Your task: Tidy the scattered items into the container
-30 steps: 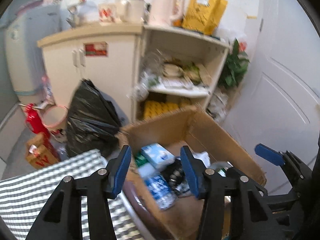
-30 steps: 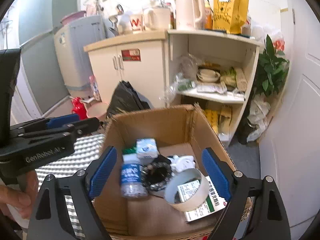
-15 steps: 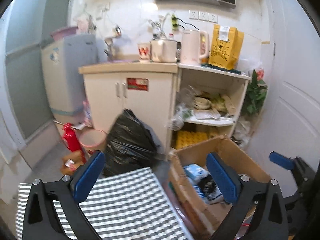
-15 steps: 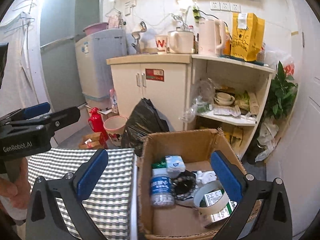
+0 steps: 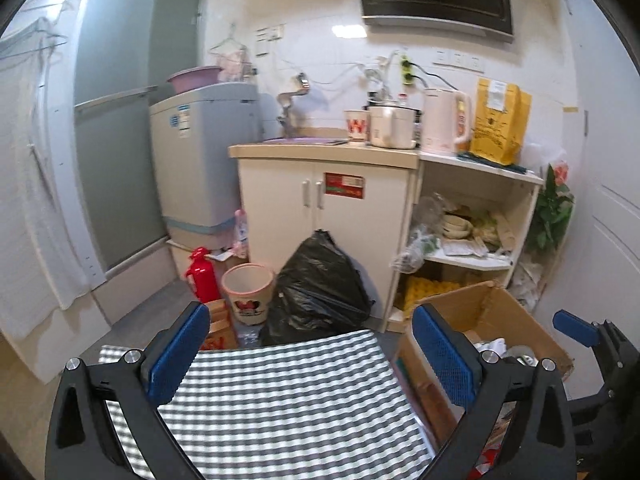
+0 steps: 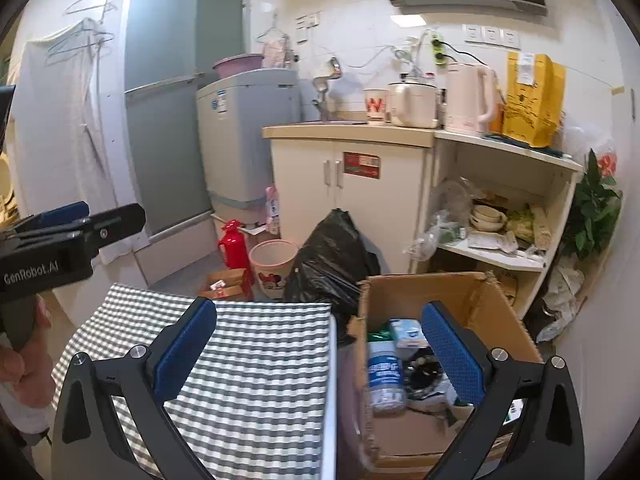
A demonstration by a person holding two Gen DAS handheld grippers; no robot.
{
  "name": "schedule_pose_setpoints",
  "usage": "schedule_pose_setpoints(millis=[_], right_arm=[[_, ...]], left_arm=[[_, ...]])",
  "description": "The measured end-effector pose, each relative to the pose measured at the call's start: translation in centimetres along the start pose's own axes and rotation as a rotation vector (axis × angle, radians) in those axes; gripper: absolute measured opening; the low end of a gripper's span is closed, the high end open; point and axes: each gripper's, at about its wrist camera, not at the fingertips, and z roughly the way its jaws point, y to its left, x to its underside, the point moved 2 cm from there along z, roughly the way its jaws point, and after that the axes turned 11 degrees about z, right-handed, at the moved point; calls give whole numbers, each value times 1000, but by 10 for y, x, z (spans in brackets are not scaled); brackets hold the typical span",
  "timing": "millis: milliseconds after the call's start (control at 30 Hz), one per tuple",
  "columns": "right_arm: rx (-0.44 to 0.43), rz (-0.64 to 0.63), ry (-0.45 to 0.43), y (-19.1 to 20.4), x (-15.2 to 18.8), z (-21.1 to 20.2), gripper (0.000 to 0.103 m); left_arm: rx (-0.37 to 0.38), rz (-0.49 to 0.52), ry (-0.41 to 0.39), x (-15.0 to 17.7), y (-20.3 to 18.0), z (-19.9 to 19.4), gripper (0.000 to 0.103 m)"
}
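An open cardboard box (image 6: 440,286) stands on the floor against the right edge of a table with a grey-and-white checked cloth (image 6: 260,360). Inside it lie a clear bottle with a blue label (image 6: 382,376), a blue-and-white pack (image 6: 408,332) and a dark beaded ring (image 6: 424,368). My right gripper (image 6: 318,348) hangs open and empty over the table's right edge. My left gripper (image 5: 312,354) is open and empty above the cloth (image 5: 288,392), with the box (image 5: 488,312) to its right. In the right wrist view the left gripper (image 6: 68,216) shows at the left, held by a hand (image 6: 24,368).
Beyond the table, a black rubbish bag (image 6: 332,256), a pink bin (image 6: 274,264) and a red flask (image 6: 232,244) stand on the floor. Behind them are a white cabinet (image 6: 352,200), open shelves (image 6: 500,216) and a washing machine (image 6: 248,136). A plant (image 6: 592,208) stands by the right wall.
Both grippers have drawn back and up from over the box, so more of the table and room shows. The left jaws have spread wider. Nothing was picked up.
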Motion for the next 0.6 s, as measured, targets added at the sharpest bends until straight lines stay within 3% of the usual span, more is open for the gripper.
schedule_pose_setpoints(millis=[600], right_arm=[[-103,-92,51,83,22,11,103]], left_arm=[[-109,-93,42,50,77,-37,103]])
